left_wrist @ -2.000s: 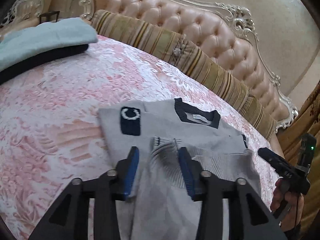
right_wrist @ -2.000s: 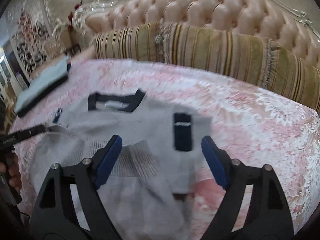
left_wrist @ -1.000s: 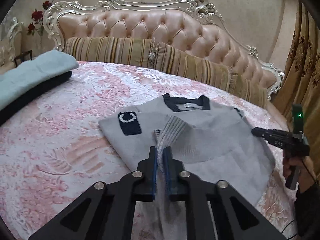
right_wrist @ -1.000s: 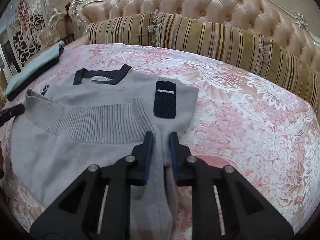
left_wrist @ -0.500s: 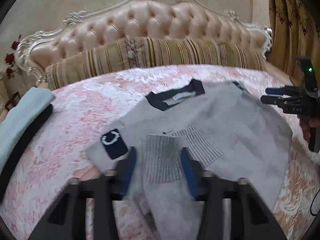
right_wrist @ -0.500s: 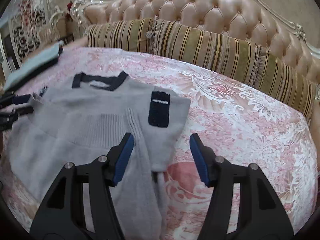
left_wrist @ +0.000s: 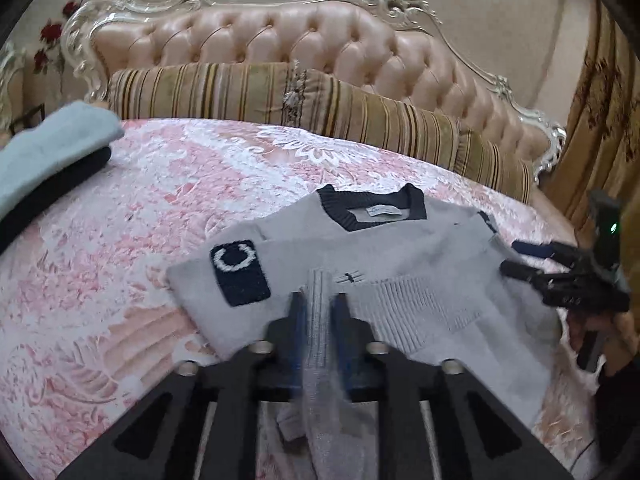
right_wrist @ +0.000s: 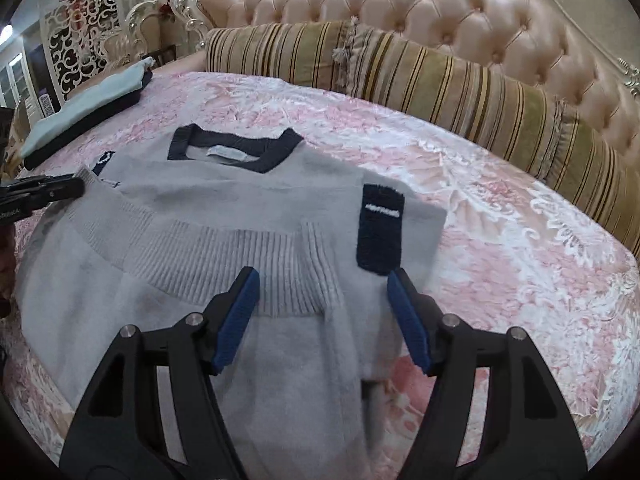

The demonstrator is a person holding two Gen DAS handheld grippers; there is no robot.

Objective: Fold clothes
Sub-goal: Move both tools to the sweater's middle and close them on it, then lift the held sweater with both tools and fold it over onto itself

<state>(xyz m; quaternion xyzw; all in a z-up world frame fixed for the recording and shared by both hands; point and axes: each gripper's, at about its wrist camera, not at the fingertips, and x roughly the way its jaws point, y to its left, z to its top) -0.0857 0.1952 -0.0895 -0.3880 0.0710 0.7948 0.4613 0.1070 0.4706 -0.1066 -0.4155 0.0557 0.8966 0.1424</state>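
- Pink floral bedspread (right_wrist: 520,220) covers the bed, with striped bolsters (right_wrist: 460,80) along the tufted headboard (left_wrist: 300,44).
- Half a second ago the left gripper (left_wrist: 319,312) stood spread; now its fingers pinch the ribbed hem of the grey sweater (right_wrist: 248,200).
- Right gripper (right_wrist: 324,312) hovers wide open over the hem, as before.
- Sweater lies mid-bed, dark collar (right_wrist: 234,148) toward the headboard, long axis head-to-foot, hem folded upward.
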